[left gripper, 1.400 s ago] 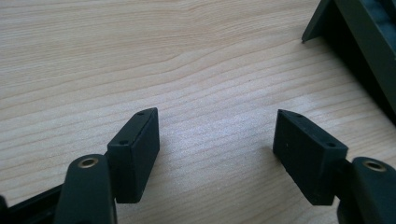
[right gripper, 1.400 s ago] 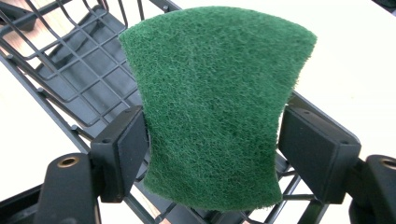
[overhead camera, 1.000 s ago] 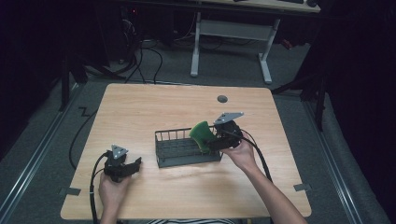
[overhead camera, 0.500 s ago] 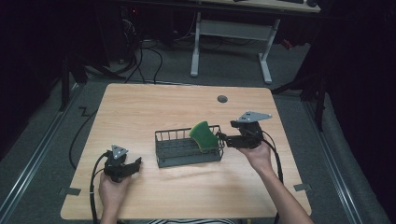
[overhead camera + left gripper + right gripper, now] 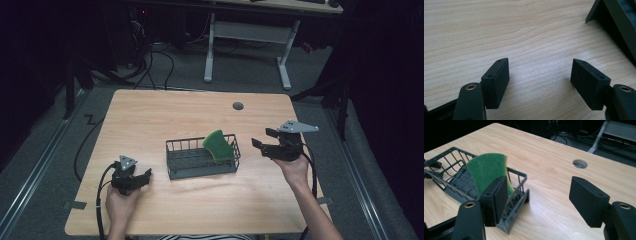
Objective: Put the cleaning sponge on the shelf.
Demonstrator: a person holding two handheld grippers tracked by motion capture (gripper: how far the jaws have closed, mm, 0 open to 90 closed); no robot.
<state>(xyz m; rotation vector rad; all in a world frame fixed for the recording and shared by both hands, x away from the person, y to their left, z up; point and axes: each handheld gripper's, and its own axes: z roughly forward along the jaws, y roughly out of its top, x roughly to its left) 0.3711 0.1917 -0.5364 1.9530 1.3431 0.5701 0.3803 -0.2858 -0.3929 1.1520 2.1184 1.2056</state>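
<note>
A green sponge [image 5: 219,145] with a yellow underside leans upright in the right end of a dark wire basket [image 5: 200,172] at the table's middle. My right gripper [image 5: 261,138] hangs to the right of the basket, apart from it, with its jaws pointing back at the sponge. Its jaws have just been closing a little, stand open, and hold nothing. In the right gripper view the sponge [image 5: 486,172] shows behind the left jaw, inside the basket [image 5: 449,152]. My left gripper [image 5: 145,177] rests at the front left, open over bare wood [image 5: 540,75].
A round cable hole [image 5: 238,106] sits near the table's far edge, also in the right gripper view [image 5: 580,164]. Behind the table stands a white desk frame [image 5: 210,50] among floor cables. The basket's corner [image 5: 614,15] lies ahead and right of my left gripper.
My right gripper has drawn back to the right and slightly up, away from the sponge, which stays leaning in the basket. The left hand has not moved.
</note>
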